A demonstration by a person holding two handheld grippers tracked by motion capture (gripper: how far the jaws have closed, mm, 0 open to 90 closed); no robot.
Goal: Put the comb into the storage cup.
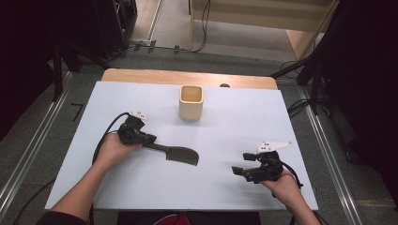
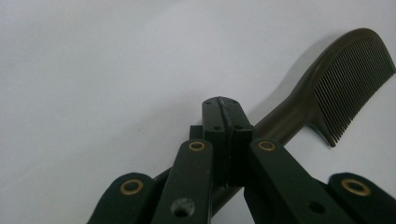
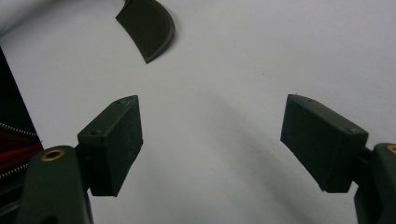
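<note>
High view first: a white table with a person's two forearms coming in from the near edge, each hand carrying a black gripper. The left gripper sits left of the middle and is clenched on the handle of a dark comb. That comb stretches from the jaws toward the right, its toothed head lying low over the white top near the middle of the table, with a shadow close under it; I cannot tell whether the head touches the surface. Beyond it, toward the far edge, stands a pale square cup, upright and with its mouth open to the ceiling, well apart from both tools.

From the left gripper view the grip is plain: the left gripper has its two jaws pressed flat together, the thin handle of the comb pinched between them, and the head running off to the upper right with its fine teeth facing the lower right.

Over on the near right, the right gripper rests in the person's hand with its jaws spread wide and nothing between them, pointing left toward the middle. In the right gripper view the right gripper shows bare white table between its pads, and the rounded end of the comb lies farther off at the top.
</note>
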